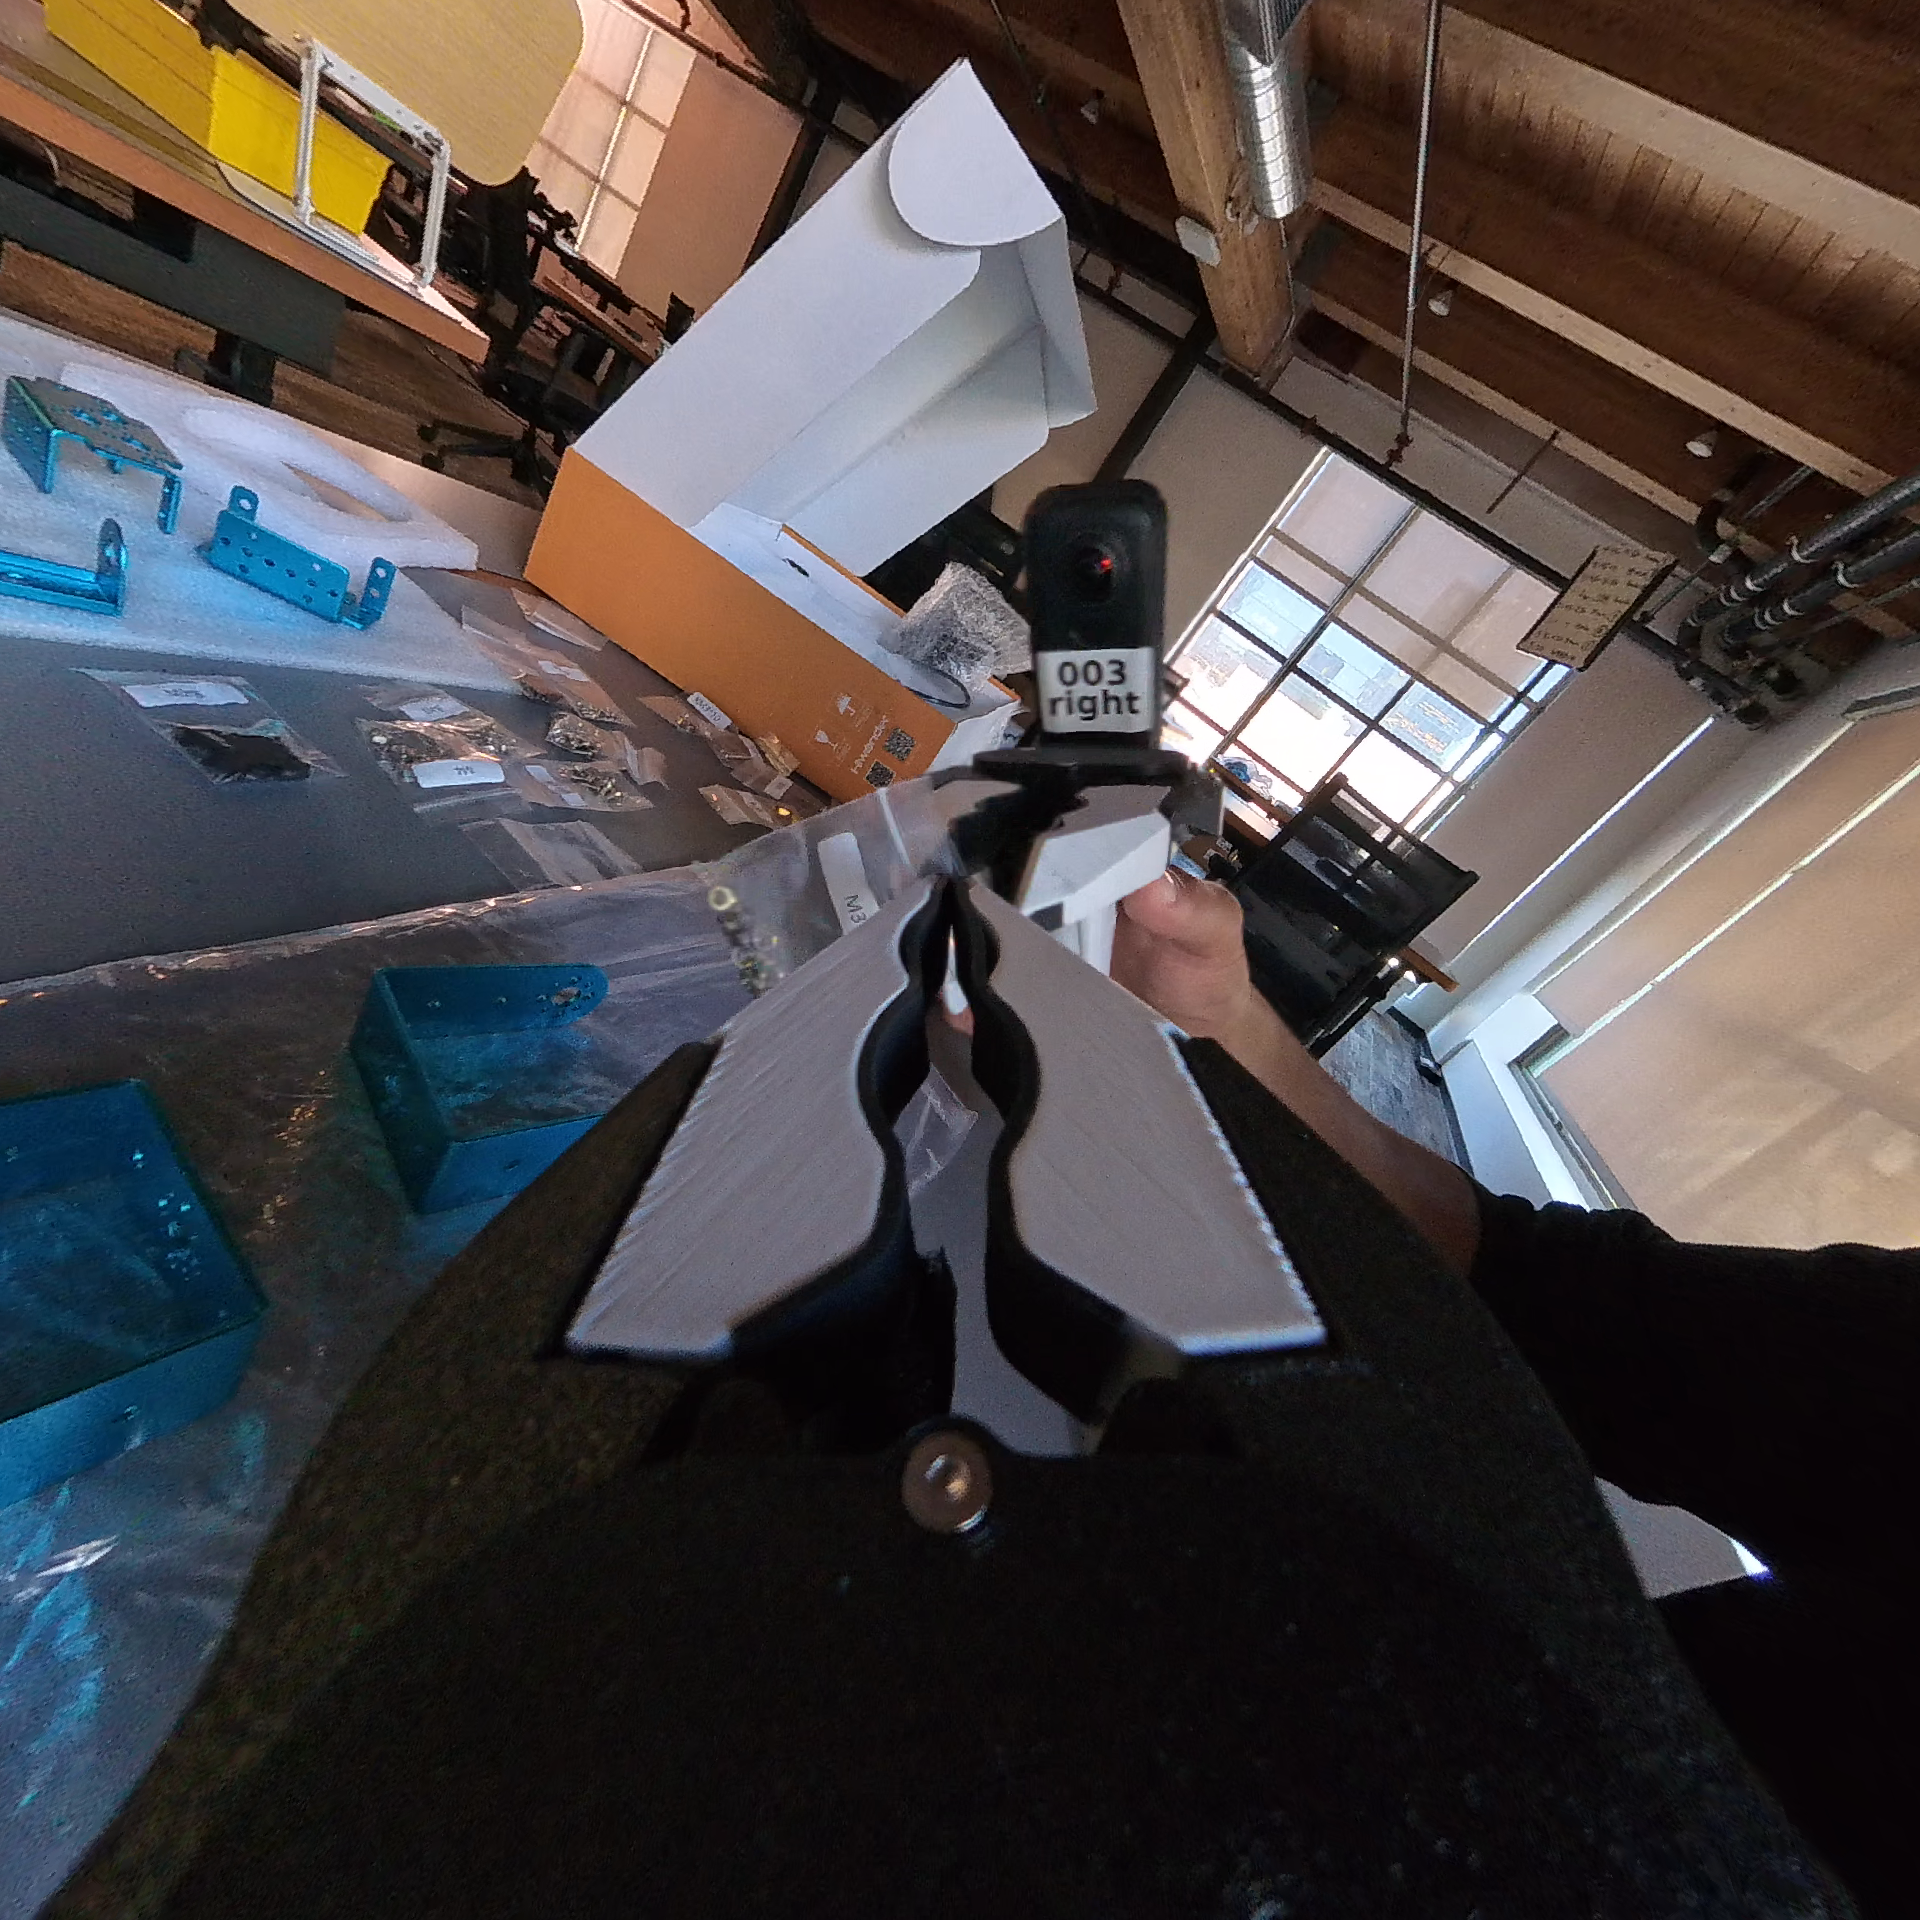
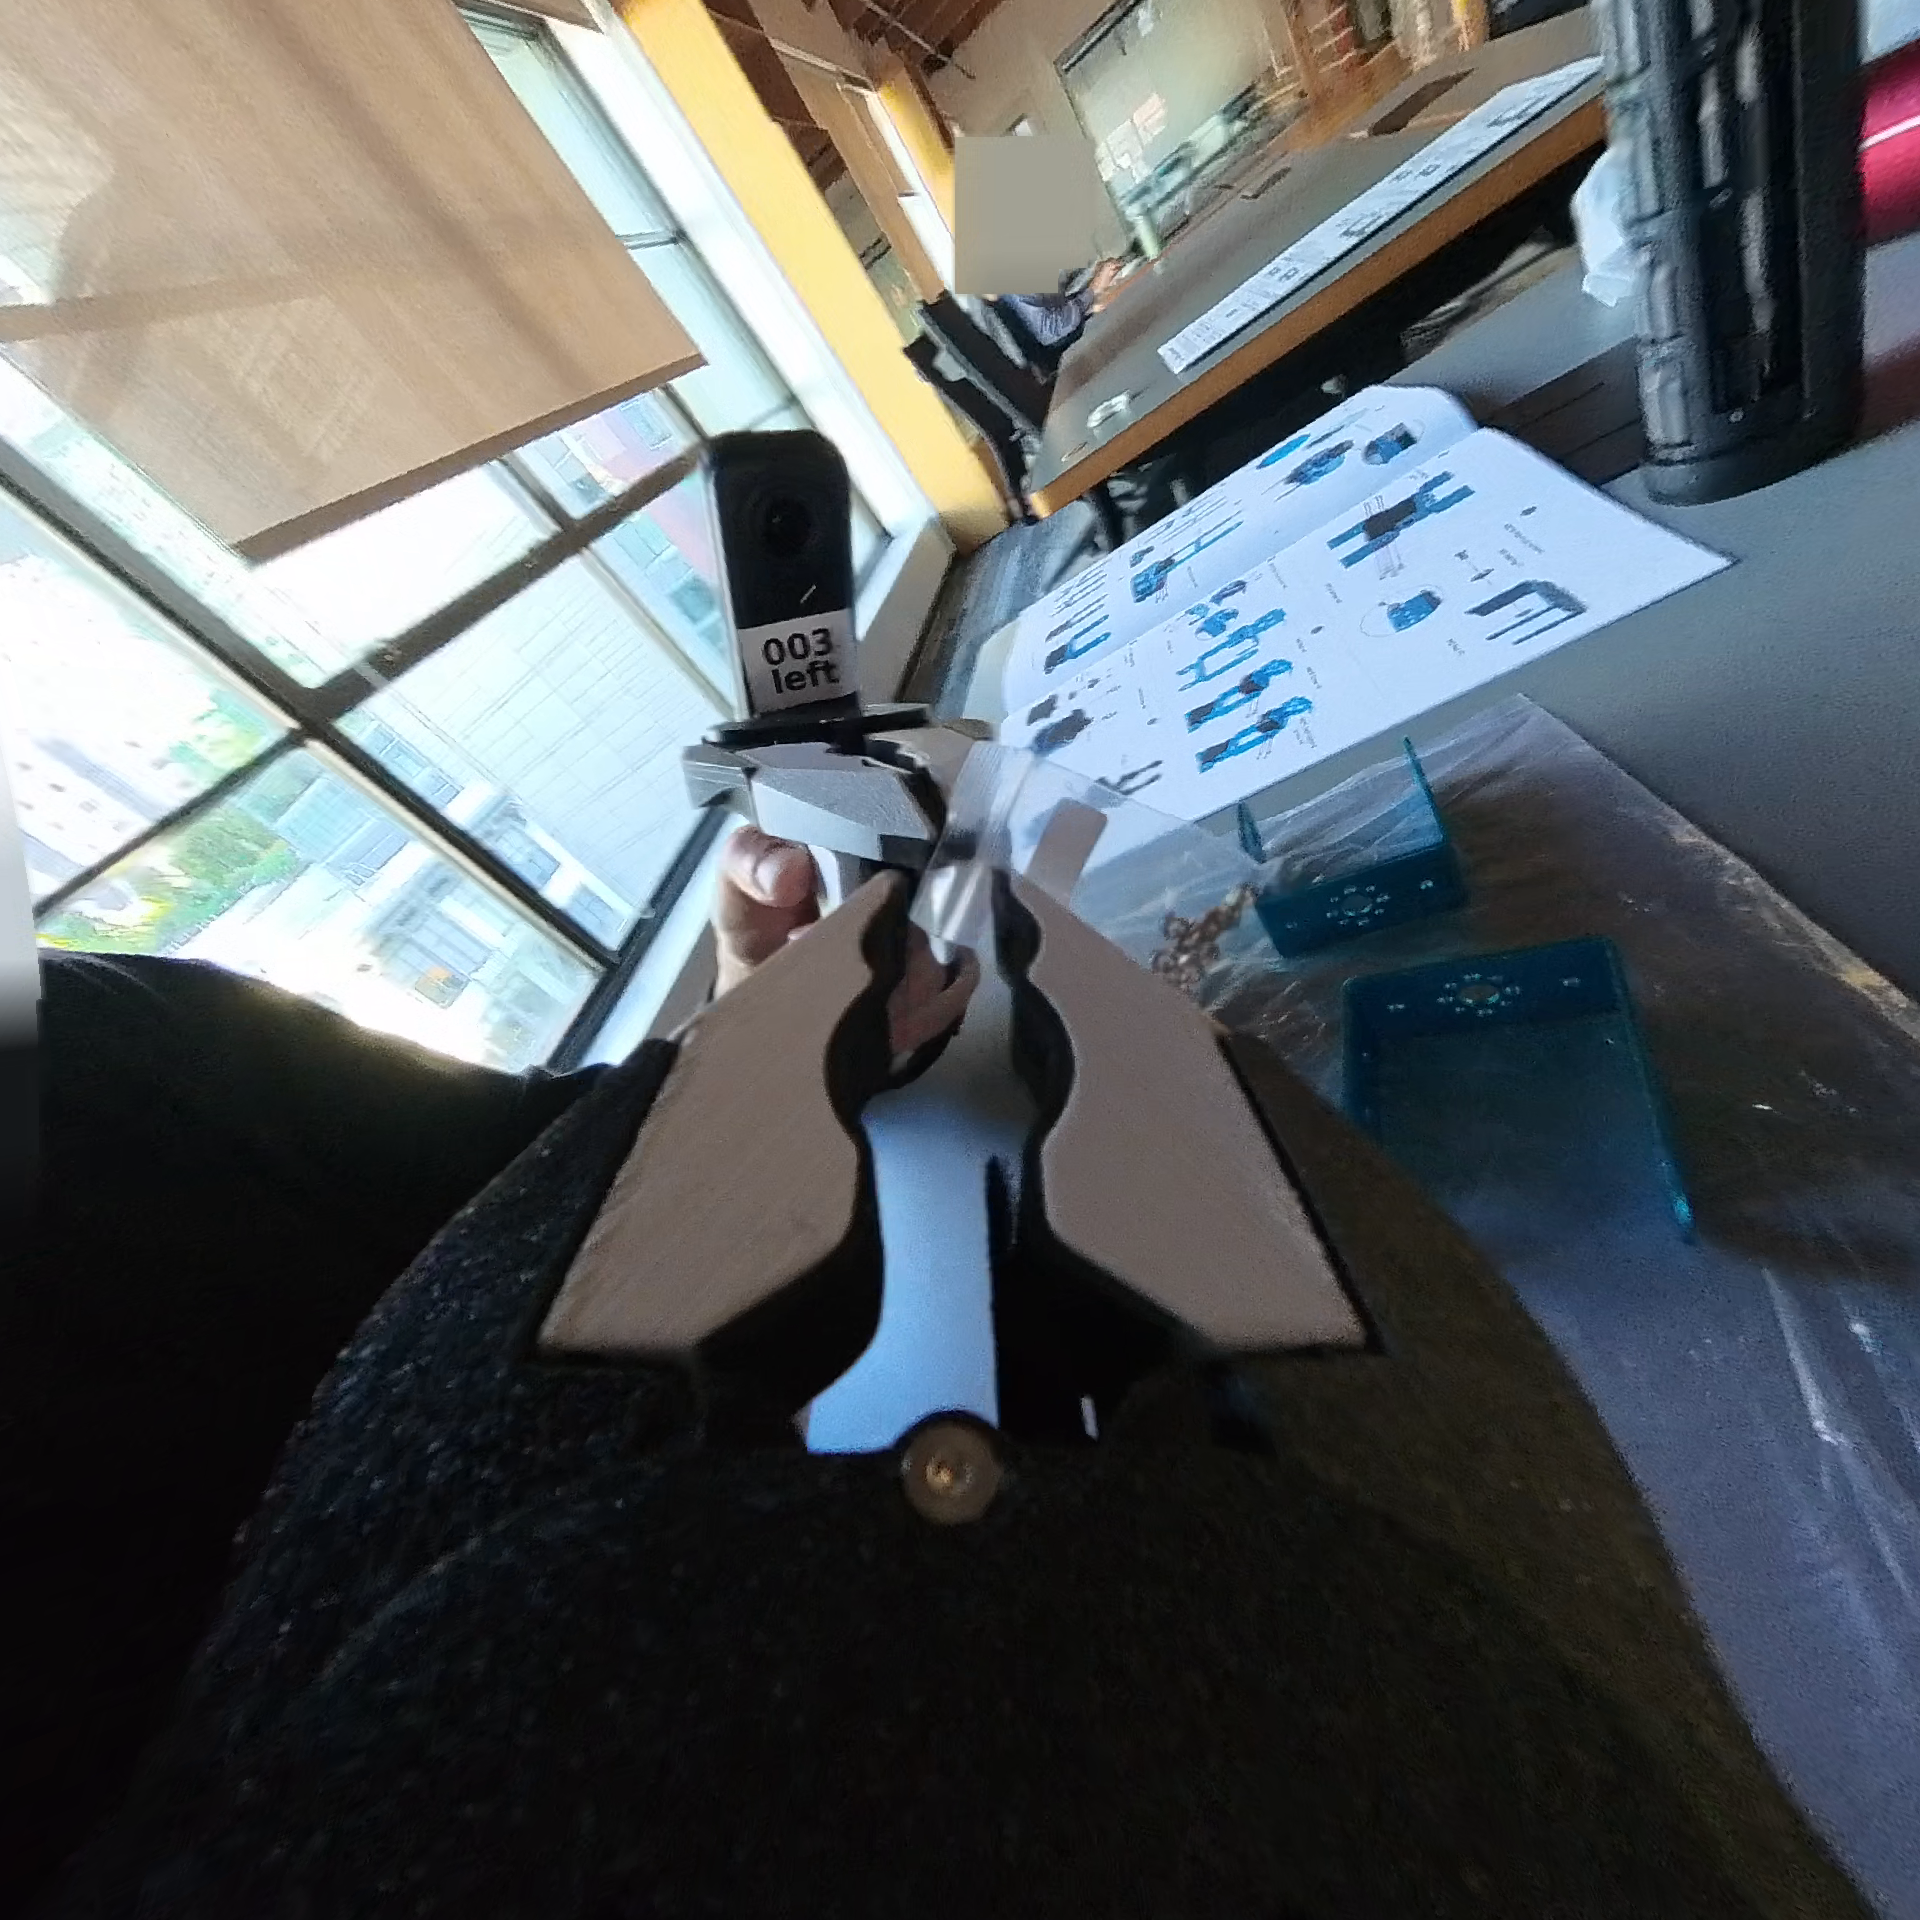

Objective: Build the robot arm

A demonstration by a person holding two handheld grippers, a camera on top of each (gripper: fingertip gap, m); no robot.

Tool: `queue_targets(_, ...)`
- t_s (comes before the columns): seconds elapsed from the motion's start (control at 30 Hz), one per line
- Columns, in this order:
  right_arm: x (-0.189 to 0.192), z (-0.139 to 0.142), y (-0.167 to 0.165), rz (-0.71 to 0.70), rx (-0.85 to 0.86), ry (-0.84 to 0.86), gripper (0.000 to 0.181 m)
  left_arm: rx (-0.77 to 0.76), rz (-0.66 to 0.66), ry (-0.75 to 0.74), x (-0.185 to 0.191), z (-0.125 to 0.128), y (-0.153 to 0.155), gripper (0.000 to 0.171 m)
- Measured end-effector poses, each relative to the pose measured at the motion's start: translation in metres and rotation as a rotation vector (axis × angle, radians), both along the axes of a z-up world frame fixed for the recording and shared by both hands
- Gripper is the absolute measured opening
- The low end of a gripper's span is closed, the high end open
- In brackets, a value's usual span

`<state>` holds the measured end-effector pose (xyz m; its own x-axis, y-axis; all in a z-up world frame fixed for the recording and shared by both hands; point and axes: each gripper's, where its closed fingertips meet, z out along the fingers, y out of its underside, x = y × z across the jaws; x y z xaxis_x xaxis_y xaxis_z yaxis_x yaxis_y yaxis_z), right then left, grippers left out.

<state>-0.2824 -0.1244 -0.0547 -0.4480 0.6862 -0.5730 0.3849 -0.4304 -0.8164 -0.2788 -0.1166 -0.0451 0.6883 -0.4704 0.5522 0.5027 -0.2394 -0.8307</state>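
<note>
A small clear plastic bag (image 1: 821, 883) with a white label and small metal hardware inside hangs between my two grippers, above the table. My left gripper (image 1: 951, 909) is shut on one side of the bag's top edge. My right gripper (image 2: 943, 899) is shut on the other side, facing the left one tip to tip. In the right wrist view the bag (image 2: 1101, 862) extends to the right, with brass-coloured pieces (image 2: 1195, 935) at its bottom. The right gripper (image 1: 1081, 842) shows across from the left, held by a hand. The left gripper (image 2: 831, 805) shows likewise.
Blue metal brackets (image 1: 468, 1070) (image 2: 1507, 1060) lie on a clear plastic sheet on the grey table. An open instruction booklet (image 2: 1351, 603) lies beyond. Several small hardware bags (image 1: 436, 743), more blue brackets (image 1: 291, 566) on white foam and an open orange-and-white box (image 1: 727, 592) stand farther off. Only a small space, under 4 cm, lies between the two pairs of fingers.
</note>
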Motion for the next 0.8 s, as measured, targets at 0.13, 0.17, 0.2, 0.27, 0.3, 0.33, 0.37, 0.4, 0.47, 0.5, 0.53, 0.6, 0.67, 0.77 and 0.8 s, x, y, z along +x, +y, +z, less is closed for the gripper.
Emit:
queue_targets(0.13, 0.003, 0.006, -0.009, 0.076, -0.097, 0.027, 0.018, 0.017, -0.007, 0.013, 0.004, 0.004, -0.002, 0.0)
queue_targets(0.17, 0.003, 0.006, -0.011, 0.083, -0.09, 0.033, 0.02, 0.016, -0.001, 0.004, 0.003, 0.005, -0.002, 0.0)
queue_targets(0.2, 0.004, 0.006, -0.012, 0.089, -0.077, 0.037, 0.021, 0.017, -0.001, -0.004, 0.004, 0.006, -0.002, 0.0)
queue_targets(0.27, 0.005, 0.007, -0.012, 0.086, -0.048, 0.049, 0.011, 0.025, -0.022, -0.019, 0.007, 0.008, -0.005, 0.0)
queue_targets(0.3, 0.006, 0.007, -0.012, 0.093, -0.056, 0.044, 0.011, 0.025, -0.023, -0.011, 0.008, 0.008, -0.005, 0.0)
queue_targets(0.33, 0.007, 0.007, -0.011, 0.101, -0.073, 0.043, 0.012, 0.027, -0.022, -0.003, 0.009, 0.008, -0.005, 0.0)
queue_targets(0.37, 0.007, 0.008, -0.011, 0.106, -0.092, 0.047, 0.012, 0.027, -0.019, 0.001, 0.009, 0.008, -0.005, 0.0)
queue_targets(0.4, 0.008, 0.009, -0.01, 0.109, -0.107, 0.049, 0.012, 0.027, -0.018, 0.009, 0.009, 0.008, -0.005, 0.0)
queue_targets(0.47, 0.009, 0.009, -0.01, 0.124, -0.126, 0.047, 0.015, 0.025, -0.011, 0.029, 0.01, 0.006, -0.005, 0.0)
queue_targets(0.5, 0.01, 0.009, -0.01, 0.128, -0.136, 0.047, 0.015, 0.024, -0.013, 0.034, 0.01, 0.006, -0.005, 0.0)
queue_targets(0.53, 0.011, 0.009, -0.009, 0.13, -0.147, 0.048, 0.013, 0.025, -0.016, 0.04, 0.011, 0.006, -0.006, 0.0)
queue_targets(0.6, 0.01, 0.007, -0.006, 0.121, -0.156, 0.047, 0.006, 0.018, -0.006, 0.064, 0.011, 0.004, -0.005, 0.0)
queue_targets(0.67, 0.009, 0.005, -0.005, 0.121, -0.172, 0.033, 0.005, 0.009, 0.004, 0.083, 0.009, 0.002, -0.004, 0.0)
queue_targets(0.77, 0.006, 0.002, 0.003, 0.075, -0.163, 0.025, 0.0, -0.011, 0.037, 0.129, 0.004, -0.002, -0.003, 0.0)
queue_targets(0.8, 0.005, -0.001, 0.002, 0.075, -0.133, 0.017, 0.0, -0.023, 0.047, 0.15, 0.004, -0.005, -0.001, 0.0)
